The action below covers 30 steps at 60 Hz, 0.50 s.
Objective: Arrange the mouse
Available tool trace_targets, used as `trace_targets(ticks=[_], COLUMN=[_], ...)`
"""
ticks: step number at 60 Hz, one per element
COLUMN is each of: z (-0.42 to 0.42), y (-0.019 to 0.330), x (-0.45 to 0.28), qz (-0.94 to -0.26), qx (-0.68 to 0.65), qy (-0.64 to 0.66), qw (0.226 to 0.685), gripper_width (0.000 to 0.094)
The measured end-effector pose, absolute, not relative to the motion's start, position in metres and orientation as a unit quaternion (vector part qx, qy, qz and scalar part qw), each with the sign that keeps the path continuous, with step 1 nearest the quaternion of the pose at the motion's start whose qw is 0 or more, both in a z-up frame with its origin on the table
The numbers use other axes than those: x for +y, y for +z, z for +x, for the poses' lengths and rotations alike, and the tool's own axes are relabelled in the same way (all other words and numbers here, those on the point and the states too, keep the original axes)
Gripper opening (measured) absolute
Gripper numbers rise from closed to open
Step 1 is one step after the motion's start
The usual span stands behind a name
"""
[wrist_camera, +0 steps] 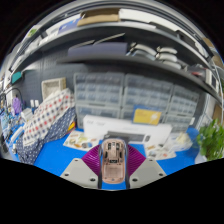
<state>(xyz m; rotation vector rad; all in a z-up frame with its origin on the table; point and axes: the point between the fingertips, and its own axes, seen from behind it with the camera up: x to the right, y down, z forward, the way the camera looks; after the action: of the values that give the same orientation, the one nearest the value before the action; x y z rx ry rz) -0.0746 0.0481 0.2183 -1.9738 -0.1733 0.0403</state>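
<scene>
One mouse (pixel 113 153) pinched between both pads of tool (pixel 113 166), raised above blue desk (pixel 50 152). Probably light, stiff, smooth-shelled; best gripped at side flanks.

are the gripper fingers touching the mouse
Touching. The gripper view shows the mouse between the gripper fingers, both purple pads pressed against its sides with no gap visible.

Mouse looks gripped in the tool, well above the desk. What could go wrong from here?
1. The mouse is held between the tool pads only, high over the blue mat; a loose grip could drop it.
2. The white box and papers lie ahead; lowering blindly could land on them.
</scene>
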Motion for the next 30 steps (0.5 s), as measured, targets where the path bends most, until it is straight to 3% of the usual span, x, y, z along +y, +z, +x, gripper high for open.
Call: trace_targets(ticks=[7, 13, 18, 30], z=[0.014, 0.084, 0.132, 0.217], y=[0.273, 0.278, 0.247, 0.121], x=[0.046, 0.038, 0.031, -0.002], qz=[-0.810, -0.807, -0.822, -0.879], qx=[-0.057, -0.053, -0.050, -0.051], qy=[0.004, -0.012, -0.015, -0.041], qw=[0.584, 0.588, 0.568, 0.473], gripper_width=[0.0311, 0.0312, 0.0313, 0.0310])
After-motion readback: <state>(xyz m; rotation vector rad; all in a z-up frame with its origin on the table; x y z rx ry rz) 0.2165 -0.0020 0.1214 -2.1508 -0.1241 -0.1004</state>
